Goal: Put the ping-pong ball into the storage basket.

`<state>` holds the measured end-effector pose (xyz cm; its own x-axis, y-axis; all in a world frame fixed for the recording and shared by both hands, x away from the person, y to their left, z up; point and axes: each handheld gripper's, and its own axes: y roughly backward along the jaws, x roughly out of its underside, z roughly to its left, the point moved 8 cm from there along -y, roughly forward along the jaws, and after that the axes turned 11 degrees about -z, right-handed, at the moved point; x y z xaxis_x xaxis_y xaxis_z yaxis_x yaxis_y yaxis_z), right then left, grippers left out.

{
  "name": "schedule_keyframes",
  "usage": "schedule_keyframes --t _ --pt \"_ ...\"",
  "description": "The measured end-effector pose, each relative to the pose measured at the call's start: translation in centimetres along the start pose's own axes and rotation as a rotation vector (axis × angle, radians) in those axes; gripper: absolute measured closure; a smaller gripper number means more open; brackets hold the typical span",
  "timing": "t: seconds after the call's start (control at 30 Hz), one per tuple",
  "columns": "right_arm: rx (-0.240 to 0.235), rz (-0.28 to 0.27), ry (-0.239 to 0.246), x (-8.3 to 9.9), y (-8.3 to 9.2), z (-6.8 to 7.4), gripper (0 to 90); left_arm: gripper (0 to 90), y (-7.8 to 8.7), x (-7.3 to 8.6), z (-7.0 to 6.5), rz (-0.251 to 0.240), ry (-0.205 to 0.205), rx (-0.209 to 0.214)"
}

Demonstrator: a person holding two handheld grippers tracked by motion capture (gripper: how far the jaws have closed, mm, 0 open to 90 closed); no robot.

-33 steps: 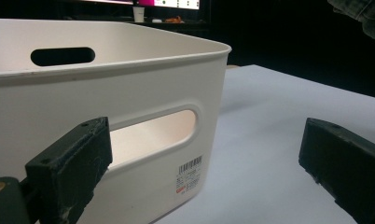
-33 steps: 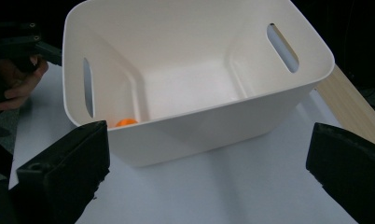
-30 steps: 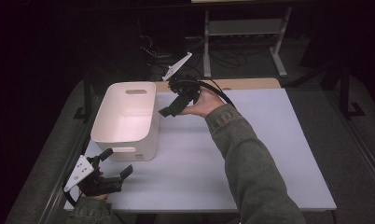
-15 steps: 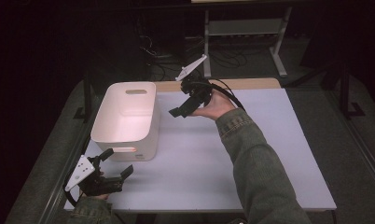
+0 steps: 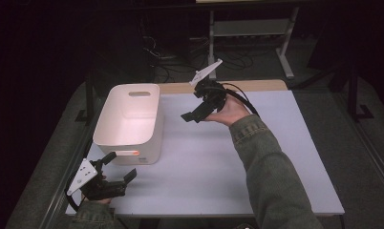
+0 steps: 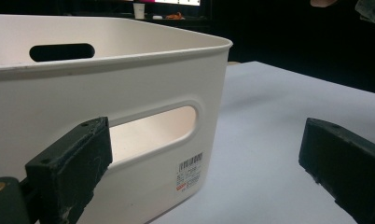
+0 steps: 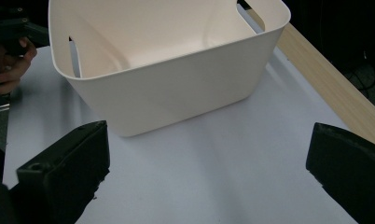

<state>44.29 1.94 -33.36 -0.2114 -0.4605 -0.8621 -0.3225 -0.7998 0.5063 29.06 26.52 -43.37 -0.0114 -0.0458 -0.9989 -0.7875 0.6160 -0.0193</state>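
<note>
Centrally, a white-topped counter (image 5: 218, 162) is seen in the high view, with a strip of bare wood (image 5: 257, 86) left uncovered along its far edge. On the left part of the counter a white plastic storage bin (image 5: 130, 121) is set upright, its mouth open upward; a slot handle is cut into each short wall, and a barcode label (image 6: 190, 170) is stuck low on the near wall below the handle slot. Nothing can be made out inside the bin in the right gripper view.

A green-sleeved forearm (image 5: 271, 176) is stretched across the counter from the bottom edge. At its end the right gripper (image 5: 197, 113) is held above the counter, just beside the far right corner of the bin and apart from it; its jaws are spread wide and nothing is held between them.

At the near left corner of the counter the left gripper (image 5: 116, 169) is held low, just before the near wall of the bin. Its jaws are likewise spread wide and empty, with one jaw seen close to the handle slot and not touching the wall.
</note>
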Motion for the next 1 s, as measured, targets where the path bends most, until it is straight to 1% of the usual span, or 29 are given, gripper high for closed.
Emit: schedule_keyframes --t 0.17,0.4,0.53,0.77,1.0 --pt "0.008 -0.008 0.01 0.7 0.7 0.2 0.0 2.0 0.0 0.0 0.1 0.001 0.002 -0.006" --pt "0.017 -0.01 -0.012 2.1 1.4 0.1 0.0 2.1 0.1 0.1 0.0 0.003 0.006 -0.004" --pt "0.024 -0.005 -0.014 2.9 1.9 0.1 0.0 2.1 0.1 0.1 0.0 0.006 0.006 -0.004" --pt "0.031 -0.014 -0.019 3.8 2.8 0.3 0.0 2.1 0.1 0.1 0.0 0.004 0.007 -0.007" --pt "0.031 -0.025 -0.026 4.7 3.5 0.7 0.0 2.1 0.2 0.0 -0.1 0.003 0.005 0.002"
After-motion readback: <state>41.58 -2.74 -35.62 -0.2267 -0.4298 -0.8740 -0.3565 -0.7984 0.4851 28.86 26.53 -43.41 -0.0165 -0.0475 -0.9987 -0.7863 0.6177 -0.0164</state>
